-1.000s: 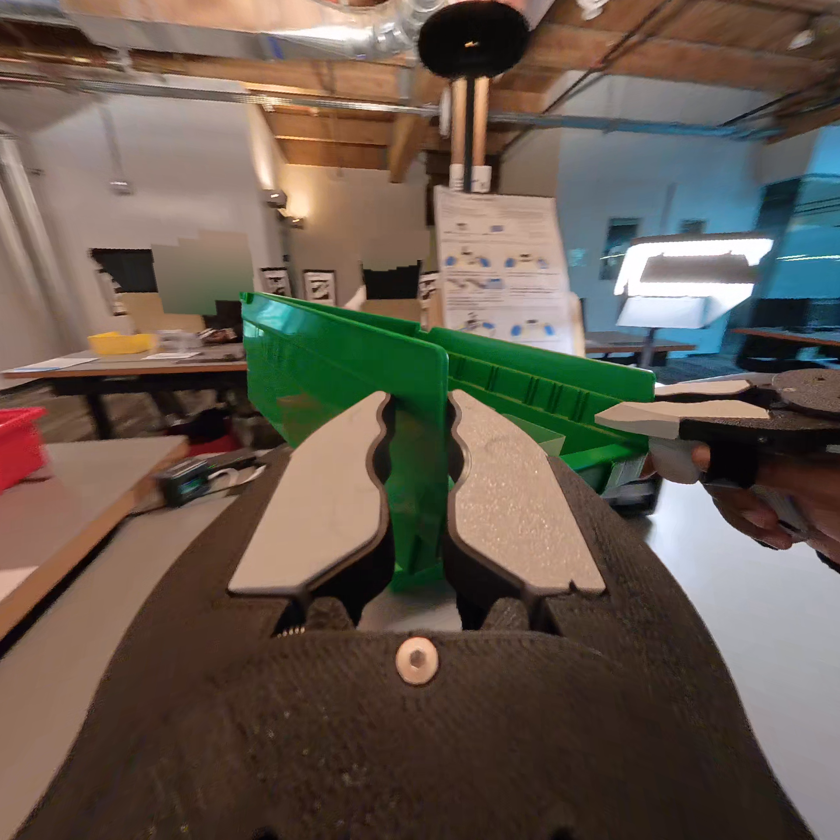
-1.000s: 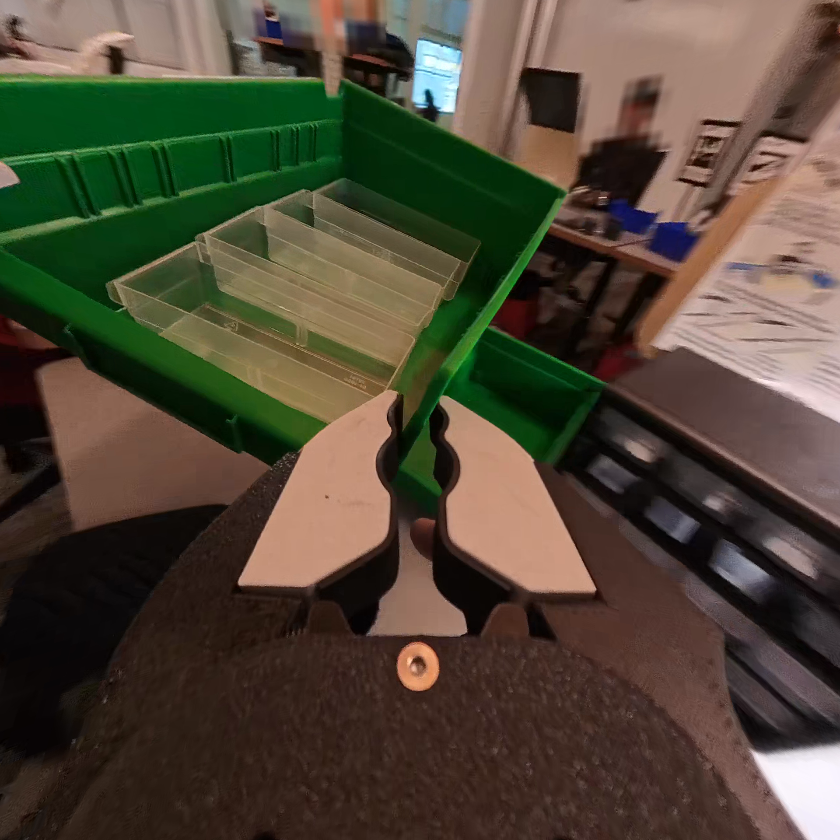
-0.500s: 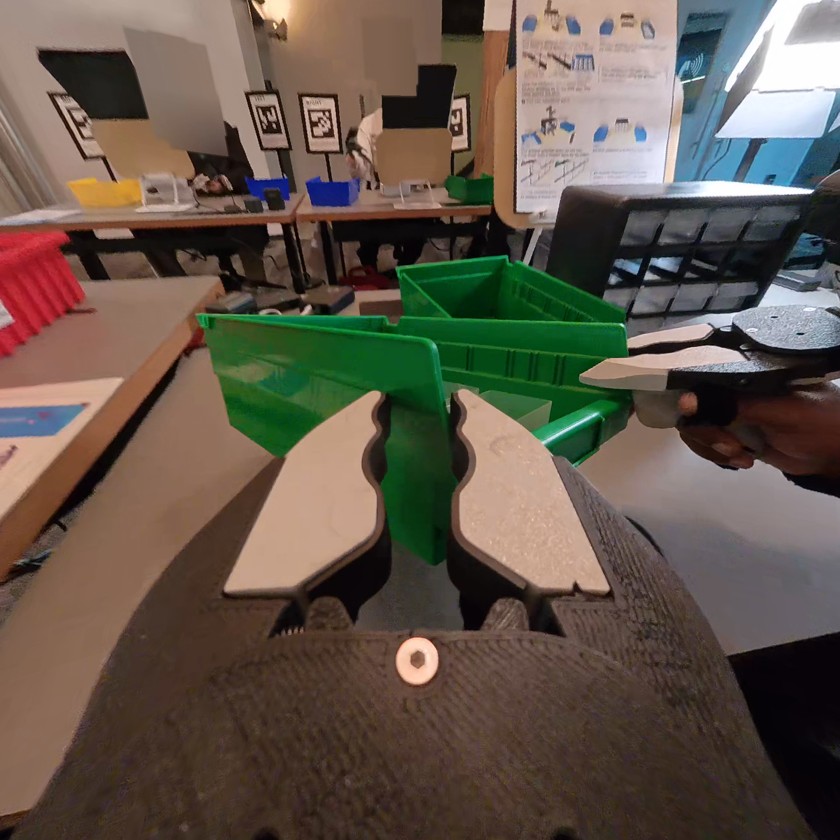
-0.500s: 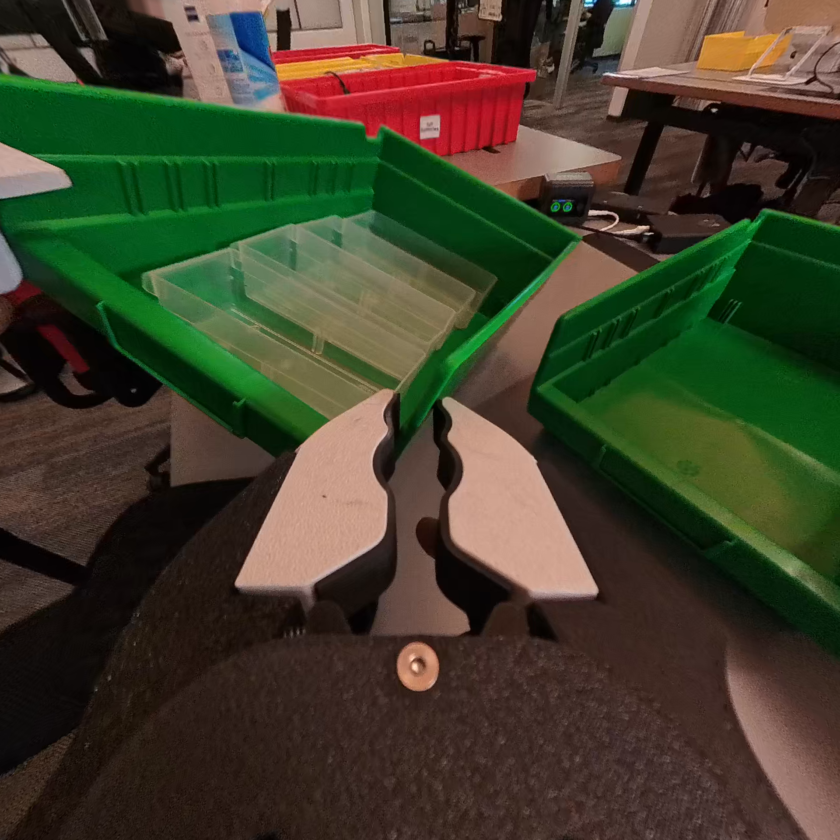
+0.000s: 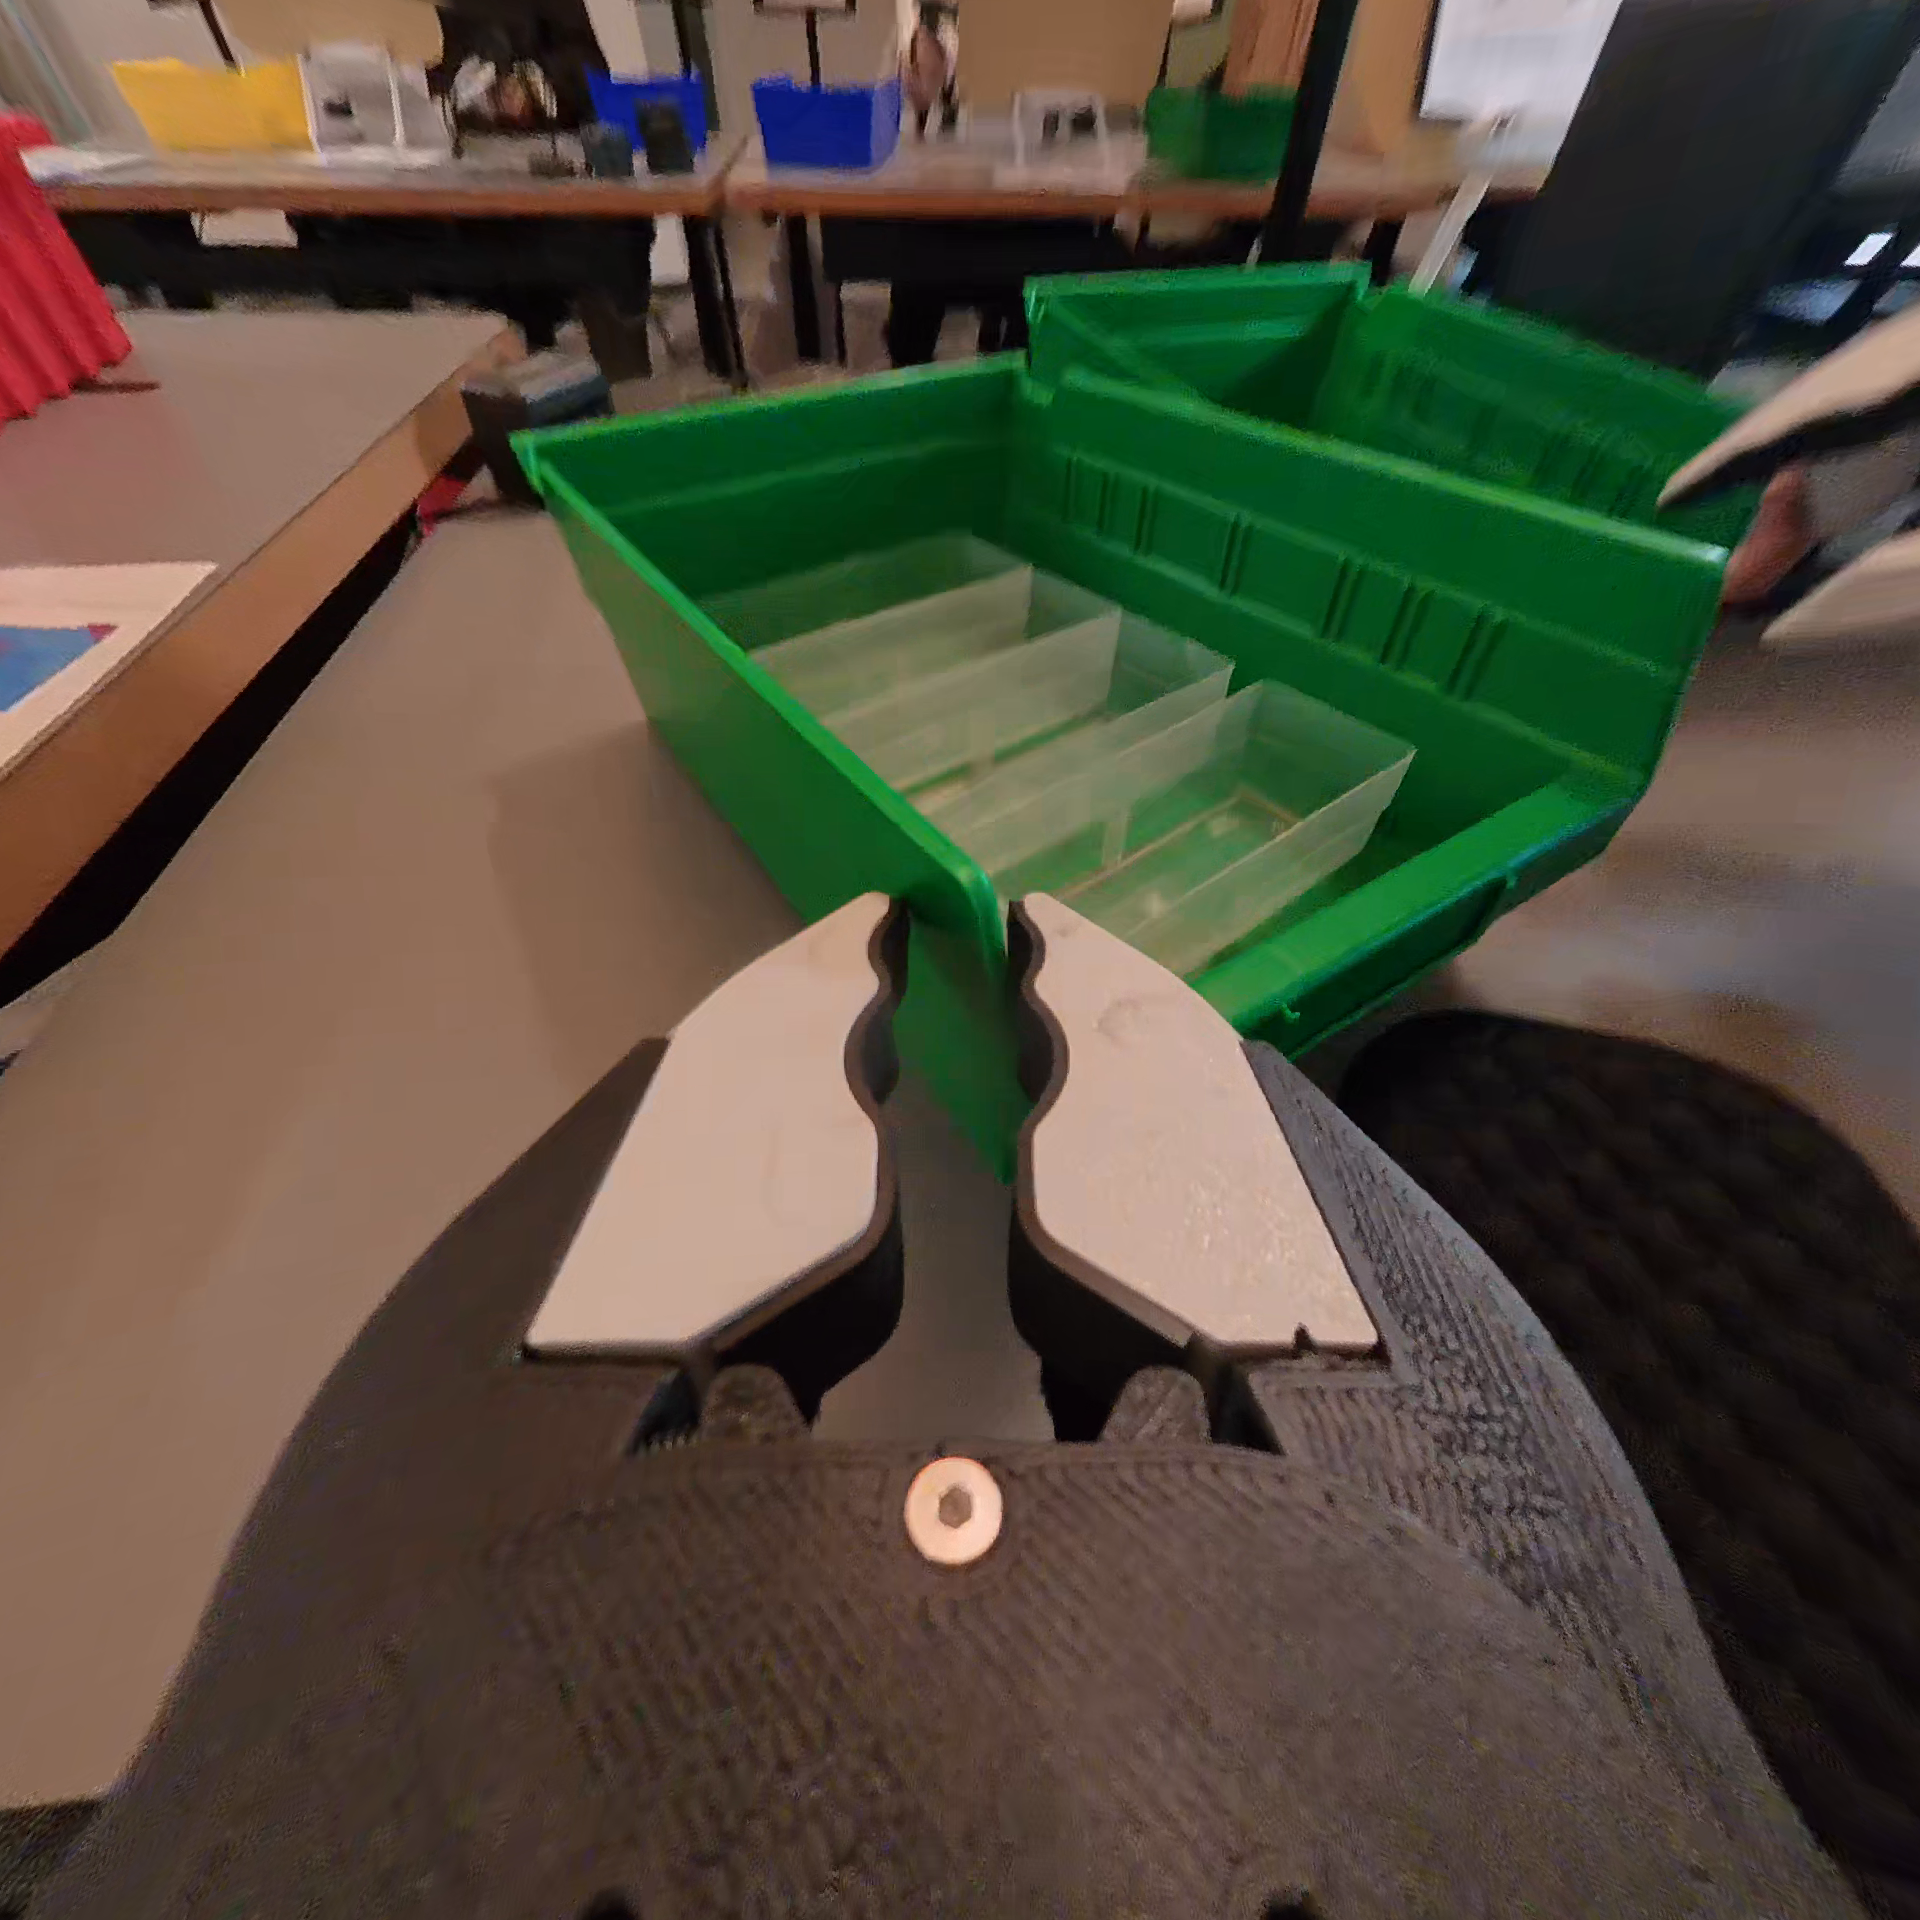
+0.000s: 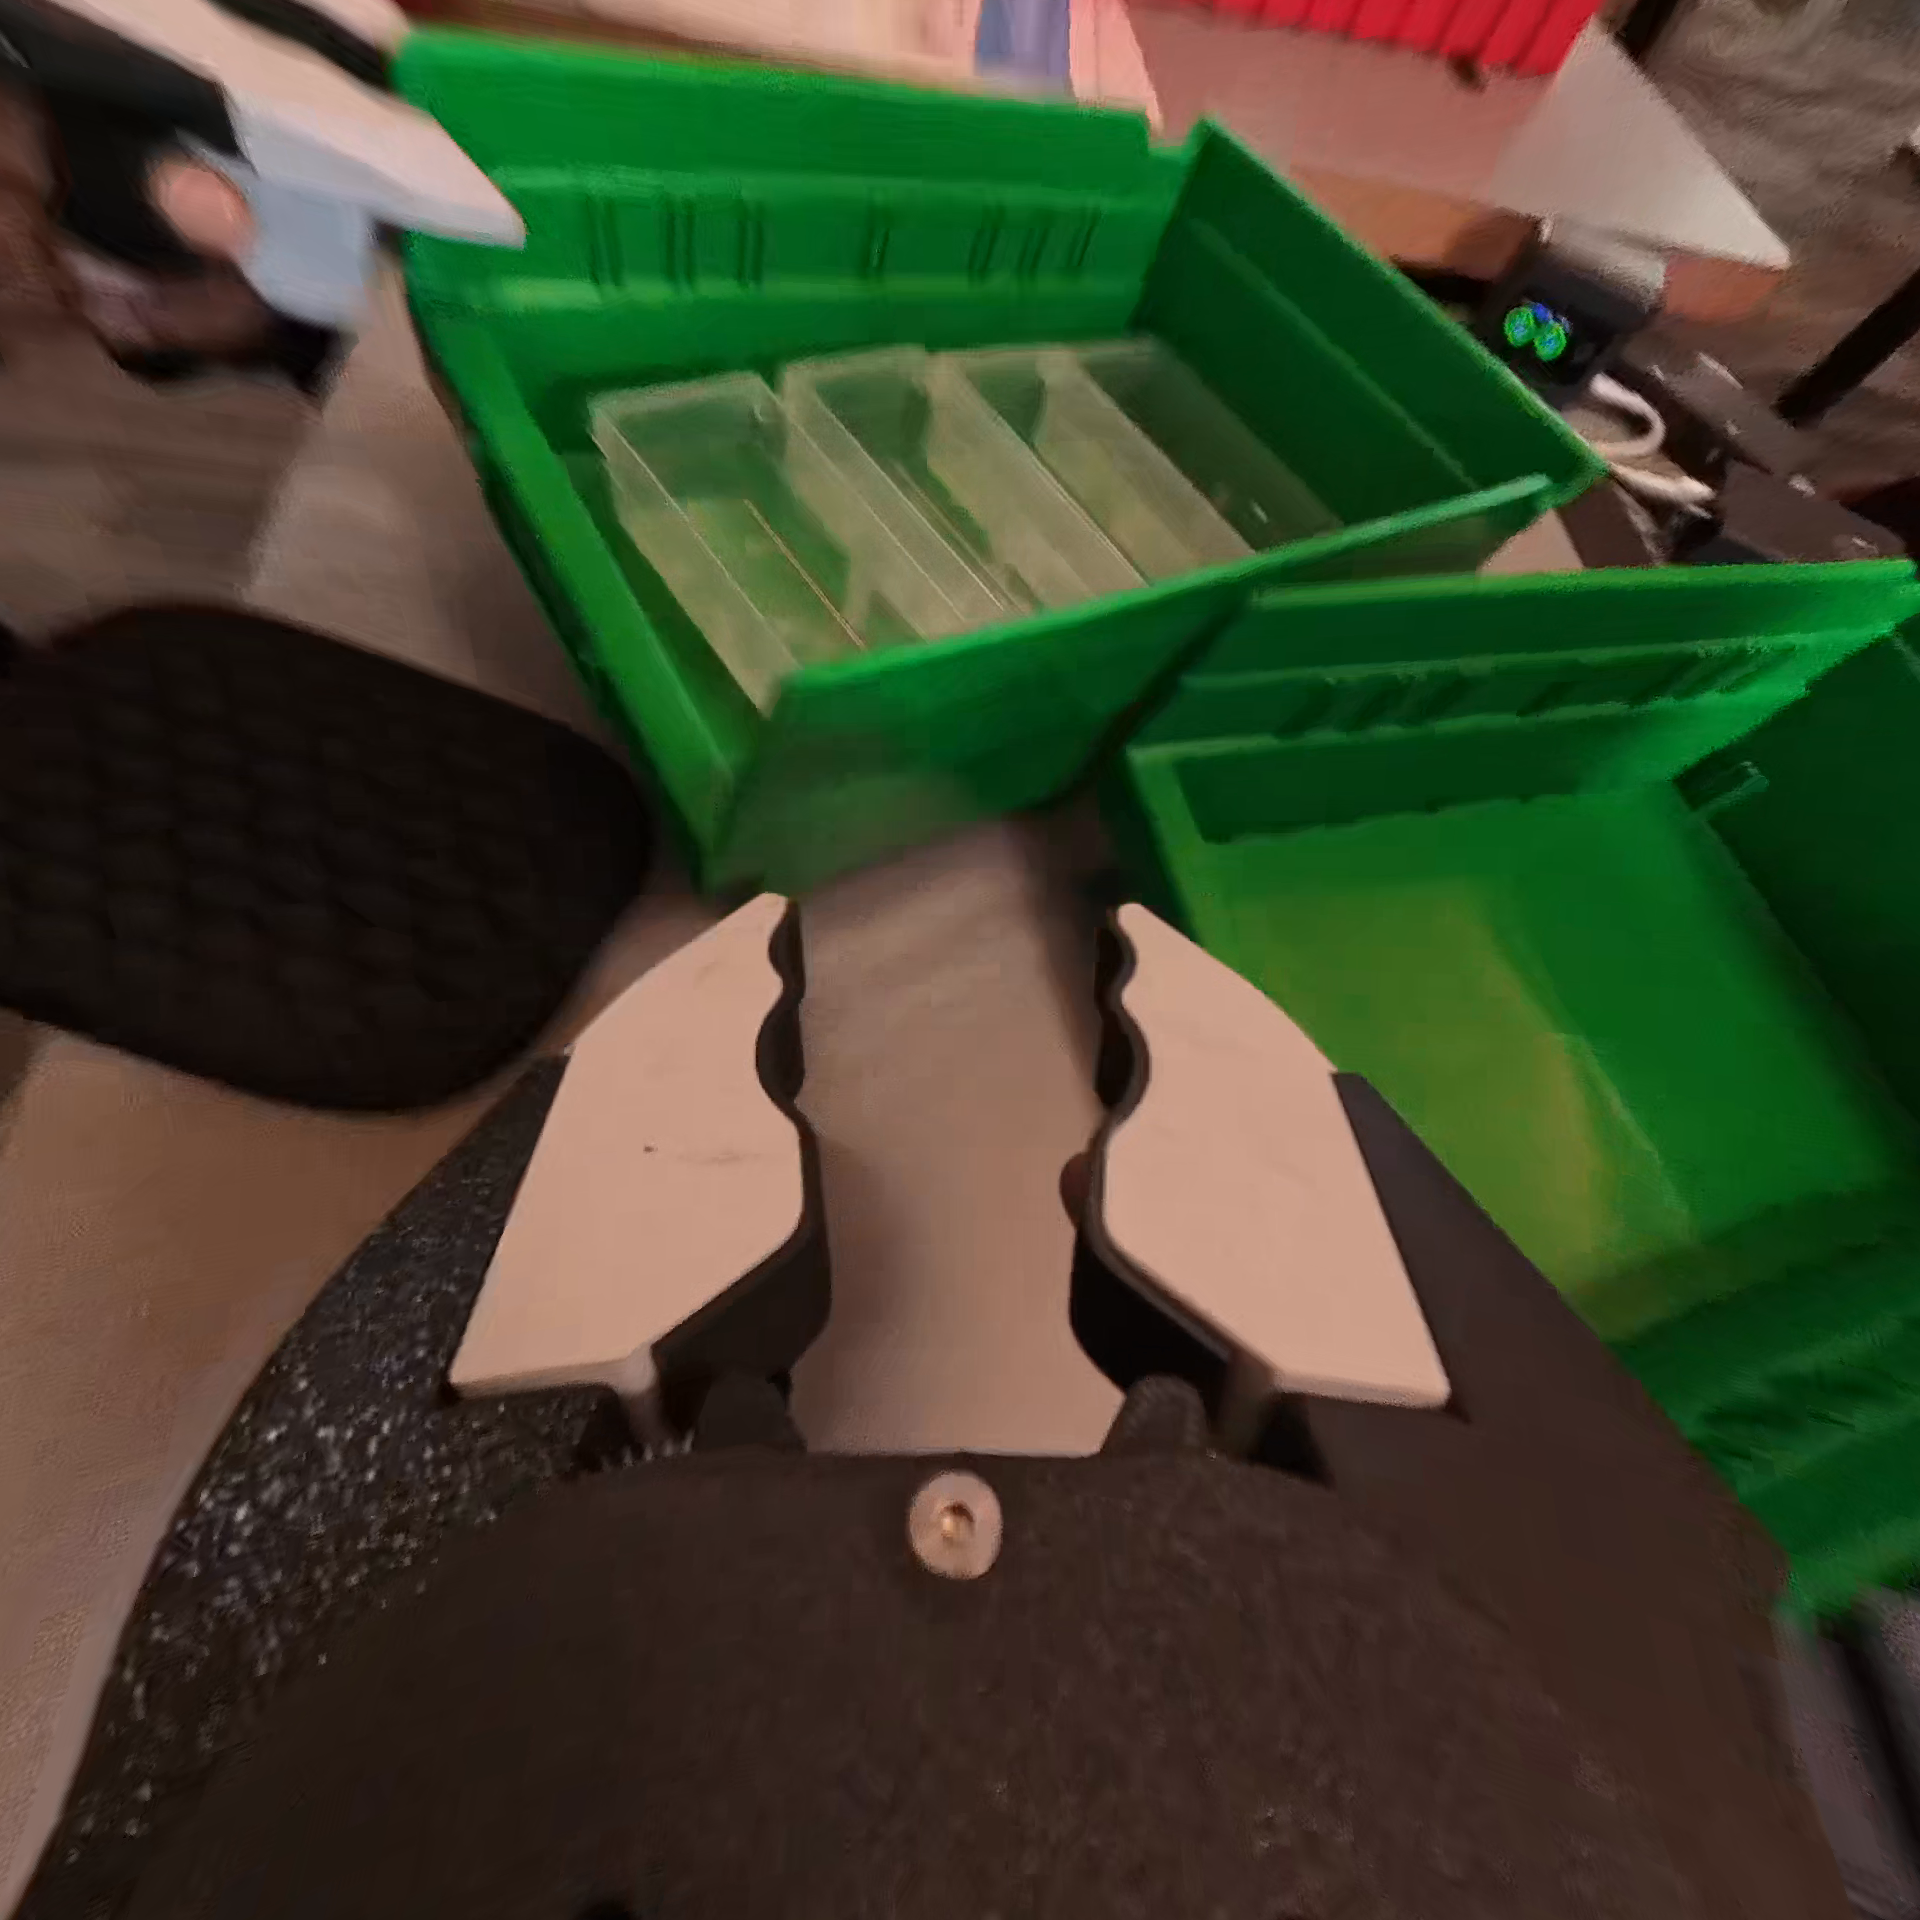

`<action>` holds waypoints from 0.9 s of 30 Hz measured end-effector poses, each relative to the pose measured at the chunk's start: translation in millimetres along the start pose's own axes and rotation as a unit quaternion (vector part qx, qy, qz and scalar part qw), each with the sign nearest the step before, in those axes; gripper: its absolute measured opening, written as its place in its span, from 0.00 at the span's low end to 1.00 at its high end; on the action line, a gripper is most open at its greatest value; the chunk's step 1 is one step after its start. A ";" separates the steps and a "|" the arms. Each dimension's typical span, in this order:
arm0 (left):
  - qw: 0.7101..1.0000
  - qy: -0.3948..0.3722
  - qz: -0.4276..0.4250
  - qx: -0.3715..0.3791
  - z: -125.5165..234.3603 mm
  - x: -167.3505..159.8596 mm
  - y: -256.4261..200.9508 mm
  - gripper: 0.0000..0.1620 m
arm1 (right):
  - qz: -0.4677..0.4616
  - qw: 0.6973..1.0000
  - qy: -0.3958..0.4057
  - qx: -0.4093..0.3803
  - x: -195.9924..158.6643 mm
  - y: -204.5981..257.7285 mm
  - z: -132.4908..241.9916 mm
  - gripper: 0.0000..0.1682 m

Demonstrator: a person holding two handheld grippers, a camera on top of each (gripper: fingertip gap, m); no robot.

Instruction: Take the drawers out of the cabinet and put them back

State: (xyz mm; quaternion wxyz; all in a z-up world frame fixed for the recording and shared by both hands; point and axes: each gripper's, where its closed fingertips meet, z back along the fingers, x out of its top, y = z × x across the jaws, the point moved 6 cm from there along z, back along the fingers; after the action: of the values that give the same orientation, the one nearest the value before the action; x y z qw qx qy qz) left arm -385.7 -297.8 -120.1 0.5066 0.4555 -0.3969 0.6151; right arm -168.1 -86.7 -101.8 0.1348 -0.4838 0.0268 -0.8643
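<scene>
The green bin (image 5: 790,790) now rests on the surface (image 5: 364,935); the left claw (image 5: 954,925) still pinches its corner, while the right claw (image 6: 951,920) has let go, spread wide.

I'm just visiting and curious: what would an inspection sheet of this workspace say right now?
Surface: grey table, mostly bare.
Job's things: four clear drawers lie inside the green bin; second green bin beside it, apparently empty.
Clutter: black mat by the bin.
Grippers: left gripper clamps the bin's wall; right gripper open, holding nothing.
Cables: white cable behind the bins.
Surroundings: tables with coloured bins.
</scene>
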 end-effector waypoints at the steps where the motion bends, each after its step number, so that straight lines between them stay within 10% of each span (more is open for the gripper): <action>1: 1.000 0.022 -0.011 0.006 -2.8 -3.6 0.8 0.13 | 0.031 0.999 0.032 -0.015 -4.5 -12.4 1.0 0.33; 8: 0.988 -0.023 -0.144 0.058 5.8 38.7 -19.5 0.33 | 0.199 0.950 0.235 -0.059 -44.3 -61.2 -54.5 0.39; 10: 0.977 0.021 -0.212 0.022 -2.9 39.8 -42.4 0.35 | 0.241 0.930 0.269 -0.073 -53.0 -63.6 -67.6 0.20; 13: 0.958 0.078 -0.273 -0.041 -21.4 30.5 -70.2 0.36 | 0.277 0.918 0.276 -0.065 -52.9 -55.3 -61.1 0.18; 27: 0.863 0.276 -0.392 -0.159 -73.8 -20.3 -98.6 0.31 | 0.291 0.926 0.214 0.115 -79.2 72.4 127.9 0.18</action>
State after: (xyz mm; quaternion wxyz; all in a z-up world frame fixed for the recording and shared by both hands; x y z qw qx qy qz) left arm -298.8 -216.1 -157.0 0.8603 0.2984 -0.1223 0.3949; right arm -5.9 -125.1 -112.5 0.4259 -0.2400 0.0946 -0.8672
